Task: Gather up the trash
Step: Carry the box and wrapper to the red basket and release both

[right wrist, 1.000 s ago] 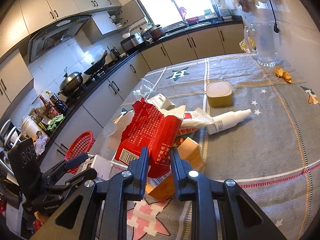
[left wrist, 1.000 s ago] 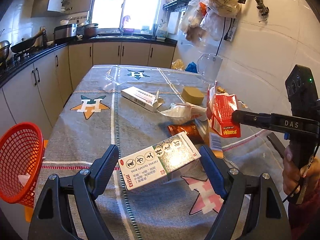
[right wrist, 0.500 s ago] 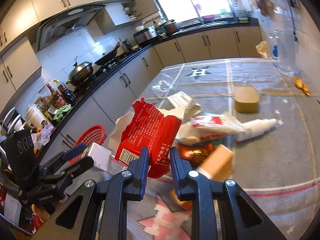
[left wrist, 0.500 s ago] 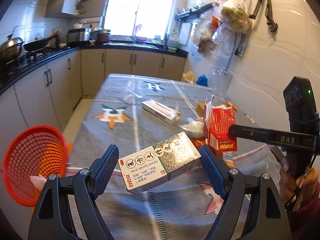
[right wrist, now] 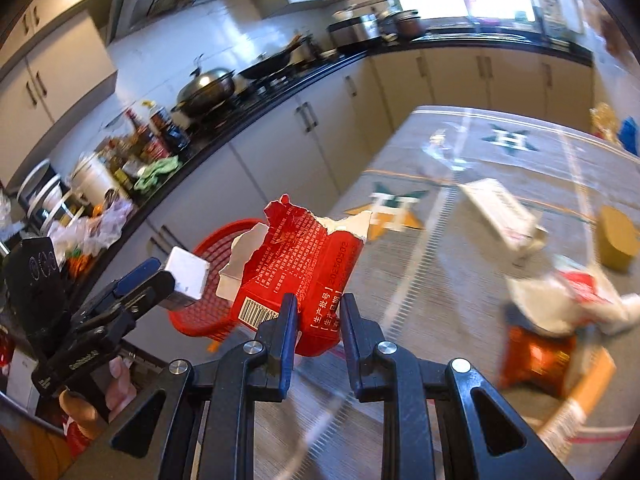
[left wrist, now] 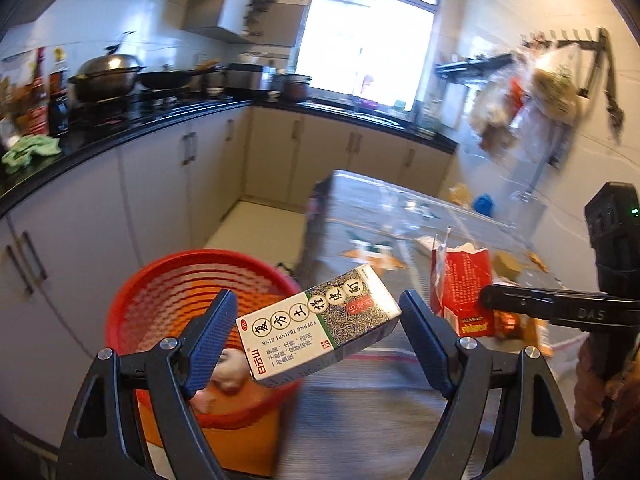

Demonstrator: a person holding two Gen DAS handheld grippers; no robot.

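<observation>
My left gripper [left wrist: 316, 322] is shut on a white and green medicine box [left wrist: 320, 322] and holds it in the air, partly over the red mesh basket [left wrist: 160, 292] beside the table. The basket holds a pale piece of trash. My right gripper [right wrist: 318, 320] is shut on a torn red carton [right wrist: 308, 264], held above the table's left edge, with the basket [right wrist: 208, 312] behind it. The carton [left wrist: 464, 288] and right gripper also show in the left wrist view. The left gripper with its box [right wrist: 186, 280] shows at the left of the right wrist view.
On the grey star-patterned tablecloth [right wrist: 500, 168] lie a long white box [right wrist: 500, 212], a yellow-brown tin [right wrist: 618, 236], crumpled white and red wrappers [right wrist: 572, 300] and an orange packet [right wrist: 540, 356]. Kitchen cabinets [left wrist: 160, 184] stand close beyond the basket.
Both grippers have swung left, off the table toward the red basket, each still holding its item. The basket now lies under and behind the medicine box.
</observation>
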